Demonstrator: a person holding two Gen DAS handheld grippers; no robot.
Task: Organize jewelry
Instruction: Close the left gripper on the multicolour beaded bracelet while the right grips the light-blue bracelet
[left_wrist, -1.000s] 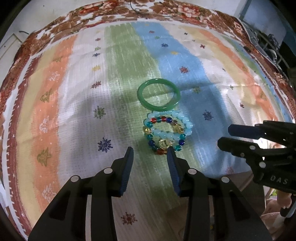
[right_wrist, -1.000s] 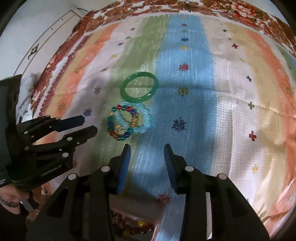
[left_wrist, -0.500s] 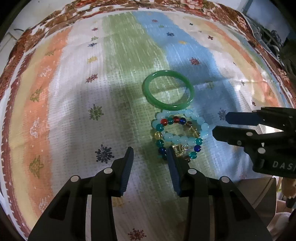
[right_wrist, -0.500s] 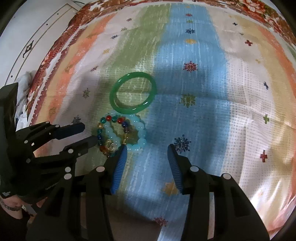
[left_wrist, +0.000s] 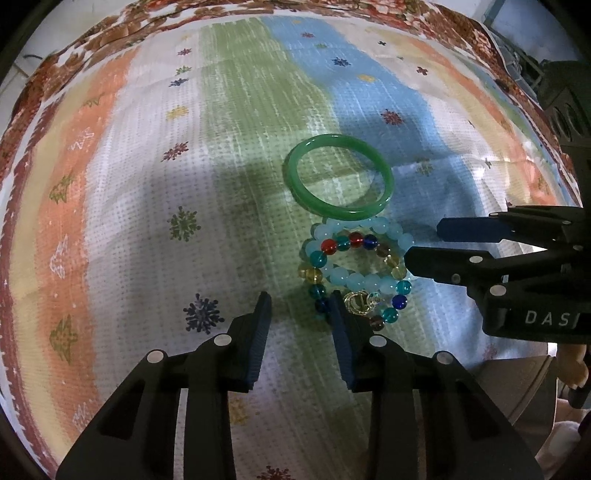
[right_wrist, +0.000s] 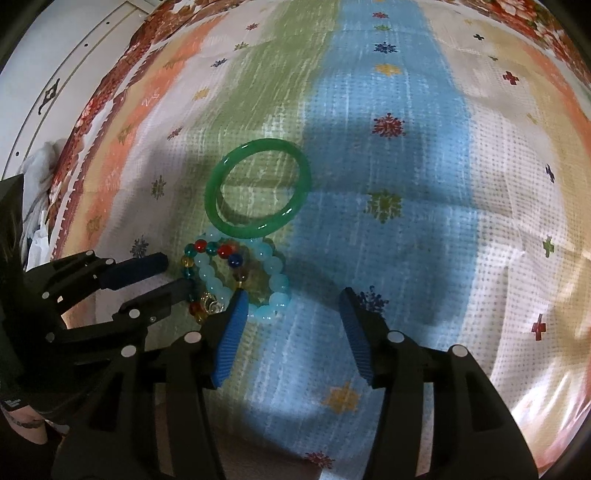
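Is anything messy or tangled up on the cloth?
Yes. The two bead bracelets, pale blue and multicolored, lie heaped, loops crossing, instead of flat and apart. The green bangle touches the pile's far edge. Nothing looks broken.

One green bangle (left_wrist: 338, 175) (right_wrist: 258, 187). Two bead bracelets, overlapping: one pale blue bracelet (left_wrist: 356, 279) (right_wrist: 275, 275), one multicolour bracelet (left_wrist: 334, 246) (right_wrist: 210, 249). One small gold charm (left_wrist: 360, 301) among beads. One striped cloth (left_wrist: 147, 206) underneath. Two grippers: left gripper (left_wrist: 300, 307), right gripper (right_wrist: 291, 301).
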